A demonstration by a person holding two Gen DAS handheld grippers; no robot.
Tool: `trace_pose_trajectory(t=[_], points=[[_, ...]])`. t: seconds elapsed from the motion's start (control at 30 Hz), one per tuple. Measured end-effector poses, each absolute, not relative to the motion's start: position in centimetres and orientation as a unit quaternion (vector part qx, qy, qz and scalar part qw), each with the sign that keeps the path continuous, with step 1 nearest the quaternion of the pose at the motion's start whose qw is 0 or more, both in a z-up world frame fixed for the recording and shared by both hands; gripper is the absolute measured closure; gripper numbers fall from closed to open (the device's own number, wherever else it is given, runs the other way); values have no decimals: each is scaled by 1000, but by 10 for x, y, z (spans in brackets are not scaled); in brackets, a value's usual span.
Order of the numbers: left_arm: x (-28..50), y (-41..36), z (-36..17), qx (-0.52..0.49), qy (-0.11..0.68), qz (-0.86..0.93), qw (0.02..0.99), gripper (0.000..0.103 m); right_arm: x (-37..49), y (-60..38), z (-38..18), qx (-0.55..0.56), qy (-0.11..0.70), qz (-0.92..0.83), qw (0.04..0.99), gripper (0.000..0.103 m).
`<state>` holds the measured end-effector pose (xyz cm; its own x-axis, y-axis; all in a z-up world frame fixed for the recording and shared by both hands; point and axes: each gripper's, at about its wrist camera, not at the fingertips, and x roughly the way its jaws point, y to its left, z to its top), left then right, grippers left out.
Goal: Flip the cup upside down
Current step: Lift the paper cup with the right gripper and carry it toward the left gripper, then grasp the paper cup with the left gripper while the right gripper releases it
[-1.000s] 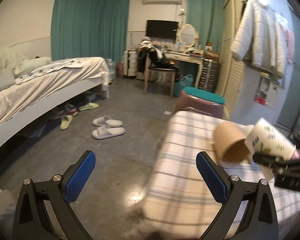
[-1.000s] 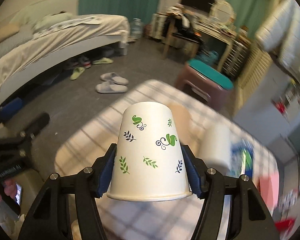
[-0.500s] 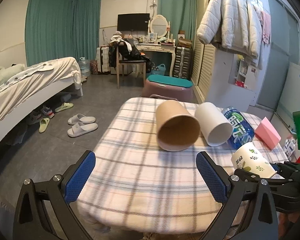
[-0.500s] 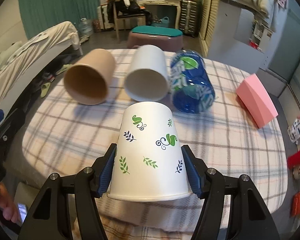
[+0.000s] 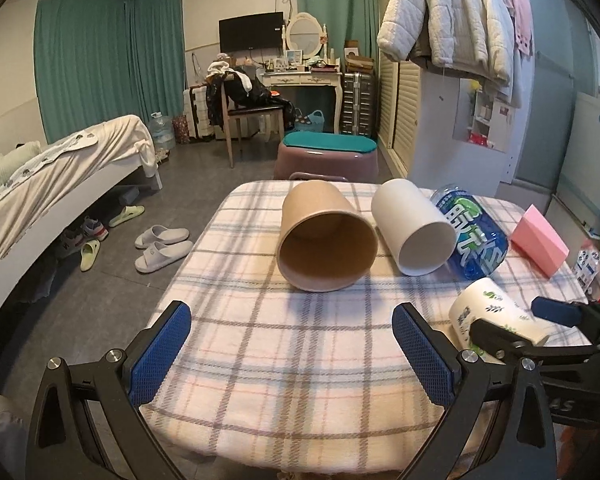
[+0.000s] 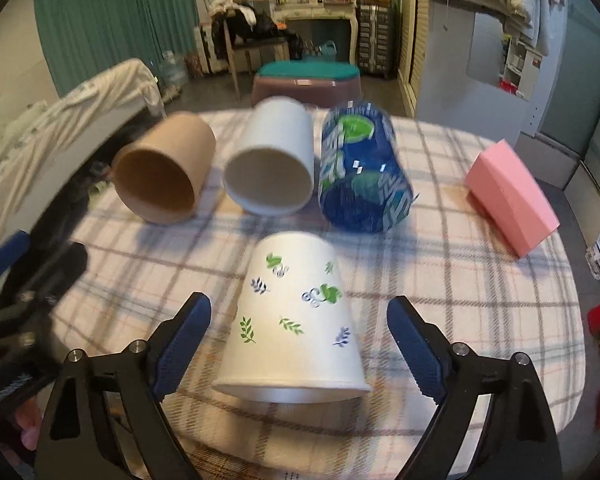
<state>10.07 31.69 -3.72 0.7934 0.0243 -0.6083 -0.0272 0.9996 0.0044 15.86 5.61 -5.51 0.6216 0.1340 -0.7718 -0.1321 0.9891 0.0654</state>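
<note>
The white paper cup printed with green and blue leaves [image 6: 296, 320] stood rim-down on the plaid tablecloth [image 6: 440, 280], between the spread blue-padded fingers of the right gripper [image 6: 299, 338], which did not touch it. The left gripper [image 5: 291, 354] also stood wide apart, gripping nothing, over the near edge of the cloth. Beyond the cup, a brown paper cup [image 6: 164, 172], a plain white paper cup [image 6: 272, 166] and a blue plastic bottle [image 6: 360, 172] lay on their sides in a row. A pink box [image 6: 510, 204] sat to the right.
</note>
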Motion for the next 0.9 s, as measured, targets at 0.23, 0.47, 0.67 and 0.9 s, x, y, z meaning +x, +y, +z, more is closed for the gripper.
trace_pose_trajectory(t=[0.23, 0.47, 0.67, 0.9], points=[[102, 290, -14, -3, 322, -5, 947, 0, 130, 22, -16, -6, 369, 56, 928, 12], [114, 229, -4, 27, 369, -39, 928, 0, 109, -34, -6, -21, 330, 26, 943, 11], [139, 189, -20, 40, 441, -71, 894, 0, 111, -77, -17, 7, 343, 0, 939, 11], [171, 176, -47, 12, 499, -65, 864, 1, 122, -104, -28, 26, 357, -14, 934, 11]])
